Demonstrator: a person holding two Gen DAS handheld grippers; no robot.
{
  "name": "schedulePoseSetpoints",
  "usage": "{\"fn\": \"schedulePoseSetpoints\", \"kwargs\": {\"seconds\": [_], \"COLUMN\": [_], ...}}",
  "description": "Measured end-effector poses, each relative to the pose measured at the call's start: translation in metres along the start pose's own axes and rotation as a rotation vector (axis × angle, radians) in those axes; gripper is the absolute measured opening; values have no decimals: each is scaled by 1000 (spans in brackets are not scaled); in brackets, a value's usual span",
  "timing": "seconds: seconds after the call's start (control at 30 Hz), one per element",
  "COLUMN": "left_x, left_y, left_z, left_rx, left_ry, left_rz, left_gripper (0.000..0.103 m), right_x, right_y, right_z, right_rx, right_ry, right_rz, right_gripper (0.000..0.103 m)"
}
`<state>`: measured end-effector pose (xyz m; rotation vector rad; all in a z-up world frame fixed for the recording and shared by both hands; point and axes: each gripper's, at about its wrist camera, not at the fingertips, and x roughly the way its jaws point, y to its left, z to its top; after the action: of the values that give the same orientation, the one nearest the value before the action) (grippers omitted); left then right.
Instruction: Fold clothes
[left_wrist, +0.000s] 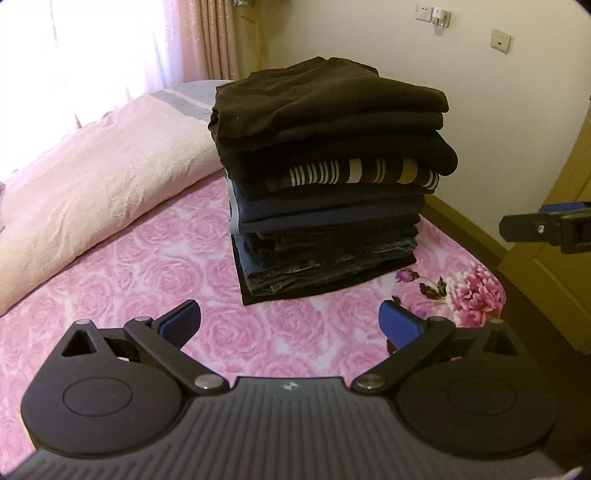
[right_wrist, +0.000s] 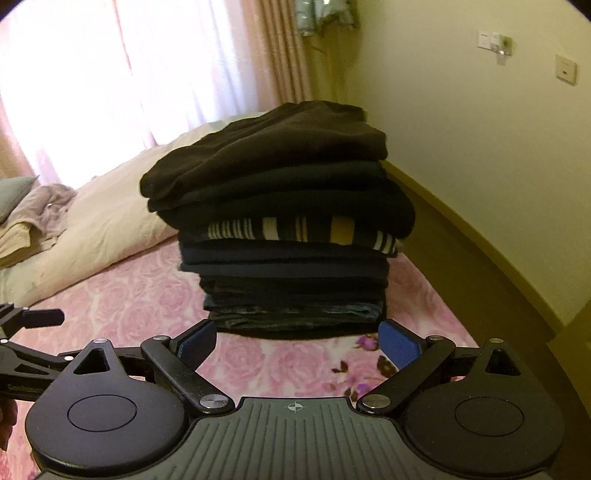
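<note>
Pink rose-print bedspread (left_wrist: 122, 266) covers the bed. Stack of folded clothes (left_wrist: 328, 184) sits on it near the bed's far right corner, beside the wall-side edge.

Stack, top to bottom: dark brown garment (left_wrist: 325, 96) on top, black layers under it, 1 striped garment (left_wrist: 362, 173) with white, navy and mustard bands about halfway down, navy pieces below that, denim near the base. Edges roughly aligned; the upper layers overhang slightly.

Pale pink duvet (left_wrist: 92, 184) lies bunched along the bed's left side, just beside the stack; contact between them cannot be told.

Left gripper (left_wrist: 290, 323): jaws spread wide, nothing between the blue pads, only bedspread showing in the gap. It is short of the stack, not touching.

Right gripper (right_wrist: 297, 341): jaws likewise apart, empty, pads near the stack's bottom edge but clear of it. In the left wrist view it shows at the right edge.

Curtain (left_wrist: 210, 37) and bright window behind the bed.
</note>
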<state>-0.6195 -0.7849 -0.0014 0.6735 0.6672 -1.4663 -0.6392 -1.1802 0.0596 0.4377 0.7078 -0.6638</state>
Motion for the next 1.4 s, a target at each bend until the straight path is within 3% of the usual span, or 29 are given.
{"fn": "schedulePoseSetpoints", "kwargs": {"seconds": [0.2, 0.43, 0.6, 1.0, 1.4], "left_x": [-12, -23, -26, -31, -24], "left_y": [-31, -62, -73, -61, -58], "left_z": [-9, -25, -27, -14, -13], "left_rx": [-35, -48, -45, -151, -170], "left_ry": [17, 18, 13, -20, -6], "left_rz": [44, 42, 45, 25, 43], "left_gripper": [101, 101, 101, 101, 101], "right_x": [-14, -30, -39, -40, -30], "right_y": [-15, -36, -41, -31, -22], "right_z": [-14, -31, -36, -20, -10], "right_rx": [-22, -23, -46, -82, -124], "right_ry": [33, 72, 53, 35, 38], "right_rz": [45, 60, 50, 36, 27], "right_gripper": [97, 96, 96, 97, 97]}}
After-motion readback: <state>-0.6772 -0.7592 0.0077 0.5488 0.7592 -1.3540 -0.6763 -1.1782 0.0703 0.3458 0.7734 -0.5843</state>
